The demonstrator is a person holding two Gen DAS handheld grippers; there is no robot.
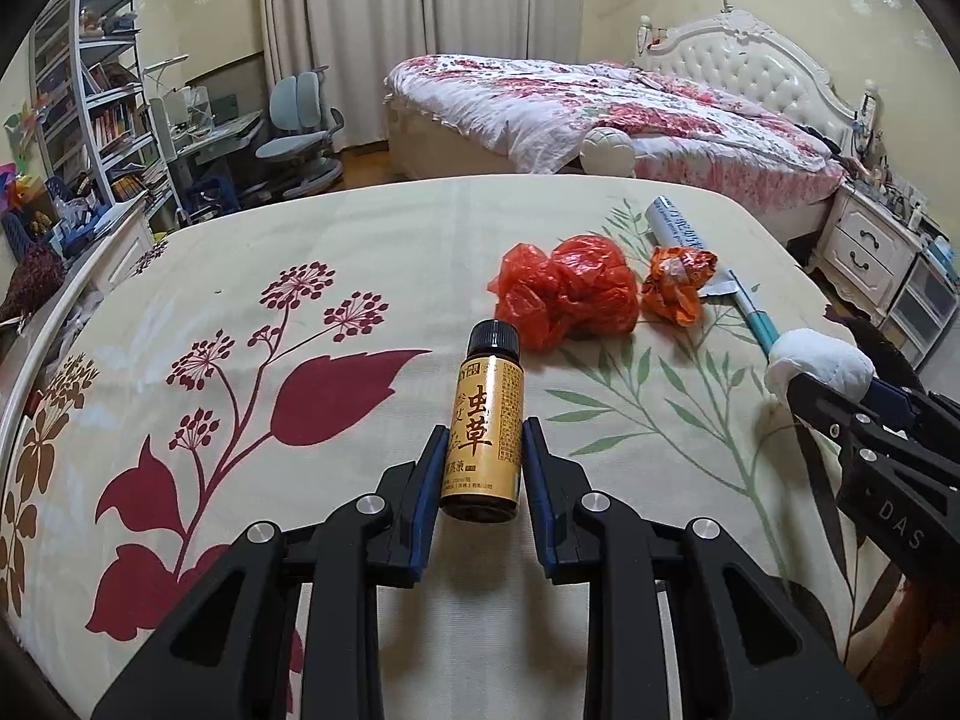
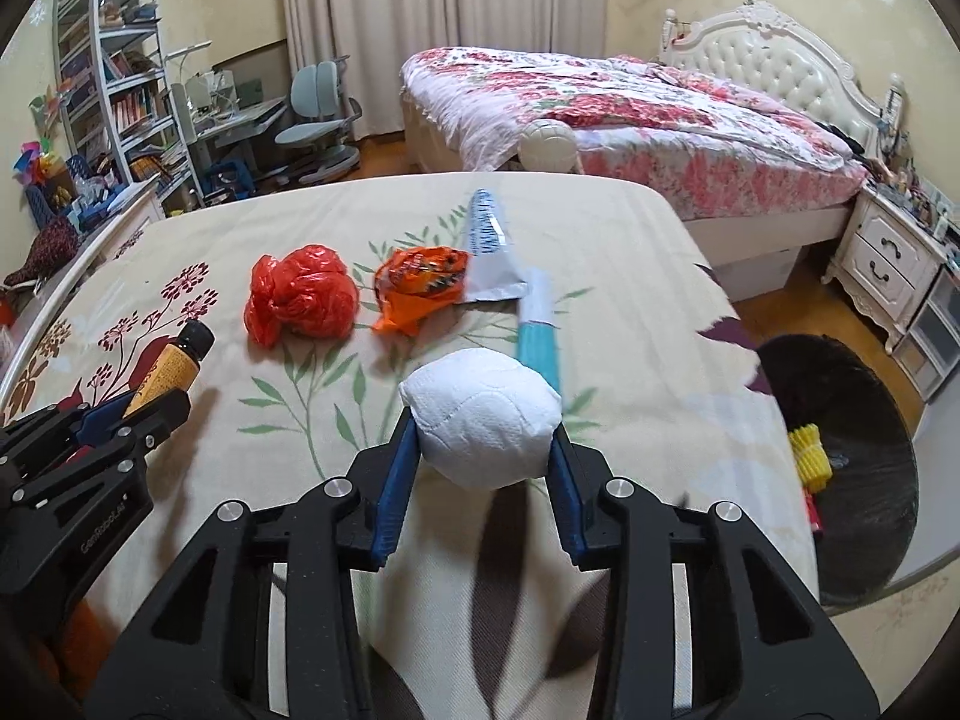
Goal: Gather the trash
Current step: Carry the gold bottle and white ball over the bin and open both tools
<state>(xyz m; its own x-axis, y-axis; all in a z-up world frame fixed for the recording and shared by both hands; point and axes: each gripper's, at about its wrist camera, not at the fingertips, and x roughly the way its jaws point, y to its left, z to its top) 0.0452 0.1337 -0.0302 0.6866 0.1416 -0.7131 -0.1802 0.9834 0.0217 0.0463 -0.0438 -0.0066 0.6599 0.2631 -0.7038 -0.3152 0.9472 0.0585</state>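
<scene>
While the right gripper is clamped on a white paper wad at frame centre, the black bin lies lower right, nearest it. Left gripper clamped on a bottle, long axis pointing away along the fingers.

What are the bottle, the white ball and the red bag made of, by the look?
Bottle: dark glass or hard plastic, can't tell; glossy gold paper-like label, ribbed black plastic cap.
White ball: crumpled tissue paper, matte, with an embossed quilted pattern.
Red bag: thin plastic film, shiny and wrinkled, slightly see-through.
</scene>
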